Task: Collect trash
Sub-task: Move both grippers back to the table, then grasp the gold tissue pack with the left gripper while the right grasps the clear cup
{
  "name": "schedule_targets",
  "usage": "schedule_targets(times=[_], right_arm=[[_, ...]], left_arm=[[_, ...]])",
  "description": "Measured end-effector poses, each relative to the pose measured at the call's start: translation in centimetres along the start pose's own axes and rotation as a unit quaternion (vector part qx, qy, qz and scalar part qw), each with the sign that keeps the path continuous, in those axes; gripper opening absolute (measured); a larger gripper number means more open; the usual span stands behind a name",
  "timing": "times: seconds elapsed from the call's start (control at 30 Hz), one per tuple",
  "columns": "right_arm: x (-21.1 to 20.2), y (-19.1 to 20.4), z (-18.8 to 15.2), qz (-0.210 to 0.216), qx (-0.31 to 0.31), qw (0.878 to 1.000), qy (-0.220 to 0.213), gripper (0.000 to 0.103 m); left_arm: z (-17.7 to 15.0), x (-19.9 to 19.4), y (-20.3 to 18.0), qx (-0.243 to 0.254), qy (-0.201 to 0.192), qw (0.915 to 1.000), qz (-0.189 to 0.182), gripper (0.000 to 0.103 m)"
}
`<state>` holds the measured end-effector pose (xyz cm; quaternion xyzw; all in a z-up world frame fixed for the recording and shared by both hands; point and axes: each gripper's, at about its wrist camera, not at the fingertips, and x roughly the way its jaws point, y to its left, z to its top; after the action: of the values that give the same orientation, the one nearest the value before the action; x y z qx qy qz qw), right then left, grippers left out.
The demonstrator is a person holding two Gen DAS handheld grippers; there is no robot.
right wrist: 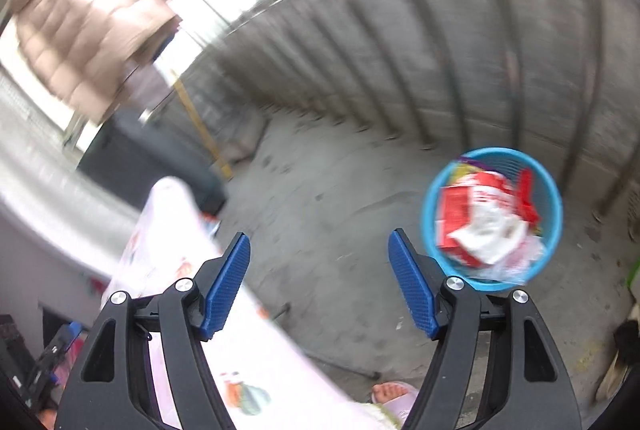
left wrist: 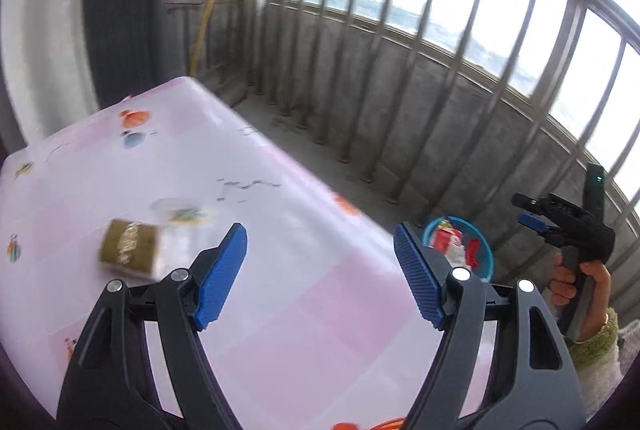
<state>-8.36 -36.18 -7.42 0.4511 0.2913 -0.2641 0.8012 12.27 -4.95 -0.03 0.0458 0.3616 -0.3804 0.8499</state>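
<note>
An olive-brown packet (left wrist: 128, 248) lies on the pink-and-white table (left wrist: 280, 213), with a clear plastic piece (left wrist: 176, 209) just behind it. My left gripper (left wrist: 320, 270) hangs open and empty over the table, to the right of the packet. A blue basket (right wrist: 492, 152) stands on the concrete floor, filled with red and white wrappers (right wrist: 480, 222). My right gripper (right wrist: 320, 278) is open and empty above the floor, left of the basket. The left wrist view shows the basket (left wrist: 489, 258) past the table's edge and the right gripper (left wrist: 528, 209) in a hand.
A metal balcony railing (left wrist: 400, 29) on a concrete wall closes off the far side. A beige padded jacket (right wrist: 88, 21) hangs overhead. A yellow pole (right wrist: 200, 125) leans in the corner. A foot in a pink slipper (right wrist: 392, 394) stands by the table (right wrist: 168, 230).
</note>
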Motion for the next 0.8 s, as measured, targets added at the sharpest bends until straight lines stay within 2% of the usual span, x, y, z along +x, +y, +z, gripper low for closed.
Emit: schedule_targets(times=[0.13,0.23,0.3,0.37,0.43,0.6,0.8], right_arm=[[1.9,8.2,-1.6,0.053,-0.073,0.995,0.038,0.071],[4.3,14.6,-3.5,0.103,-0.123,0.984,0.081,0.072],[5.8,18.0,-4.5,0.122,-0.138,0.977,0.111,0.072],[7.5,21.3,-5.8,0.144,-0.152,0.968,0.140,0.072],[9.4,24.4,-7.0,0.164,-0.157,0.958,0.173,0.072],[14.2,30.1,-10.0,0.173,-0.175,0.940,0.238,0.072],[18.2,33.2,-12.0,0.144,-0.187,0.934,0.269,0.076]], left_arm=[[-0.6,-2.3,8.2,-0.079,-0.023,0.9951,0.055,0.071],[-0.7,-2.7,13.1,-0.128,-0.032,0.9878,0.082,0.070],[-0.6,-2.2,15.9,-0.159,-0.029,0.9829,0.089,0.061],[-0.7,-1.4,18.2,-0.181,-0.019,0.9802,0.077,0.054],[-0.4,-0.3,19.4,-0.195,-0.005,0.9785,0.067,0.049],[0.2,3.8,20.1,-0.192,0.030,0.9800,0.045,0.046],[0.3,7.6,20.5,-0.174,0.066,0.9811,0.051,0.046]])
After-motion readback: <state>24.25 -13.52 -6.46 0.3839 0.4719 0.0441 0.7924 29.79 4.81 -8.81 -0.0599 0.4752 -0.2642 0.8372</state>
